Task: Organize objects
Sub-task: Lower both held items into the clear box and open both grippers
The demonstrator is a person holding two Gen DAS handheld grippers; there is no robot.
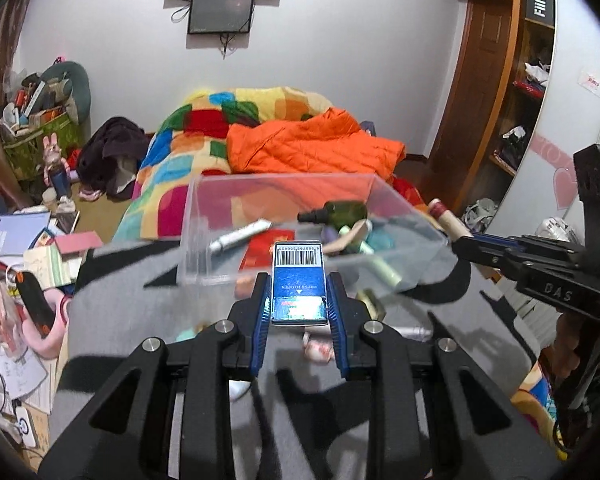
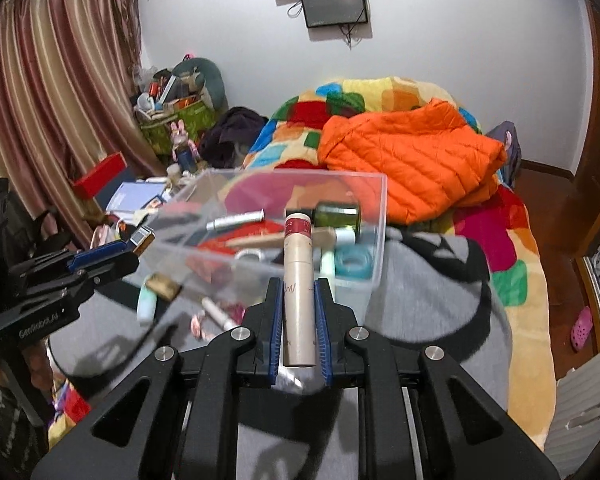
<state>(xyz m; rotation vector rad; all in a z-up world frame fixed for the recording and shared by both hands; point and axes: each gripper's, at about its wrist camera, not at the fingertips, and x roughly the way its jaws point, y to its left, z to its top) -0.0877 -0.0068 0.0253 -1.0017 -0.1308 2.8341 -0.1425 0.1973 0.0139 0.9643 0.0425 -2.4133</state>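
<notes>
A clear plastic bin [image 1: 198, 216] [image 2: 378, 216] stands on a grey cloth on the bed. It holds a dark green bottle [image 1: 346, 213] [image 2: 337, 216], a white tube [image 1: 240, 235] [image 2: 236, 219], a red packet [image 1: 266, 246] and several small cosmetics. My left gripper [image 1: 299, 300] is shut on a small blue box with a barcode [image 1: 299, 280], held just before the bin's near wall. My right gripper [image 2: 299, 304] is shut on a tan cylinder tube with a red cap [image 2: 298, 264], its tip over the bin's near edge. The tube also shows in the left wrist view [image 1: 448, 220].
Loose items lie on the grey cloth [image 2: 420, 300] beside the bin: a mint tube [image 2: 146, 304], a gold-capped piece [image 2: 164, 284], a white stick [image 2: 220, 314]. An orange jacket [image 1: 312, 148] lies on the colourful blanket behind. Cluttered books and boxes [image 1: 32, 248] fill the floor at left.
</notes>
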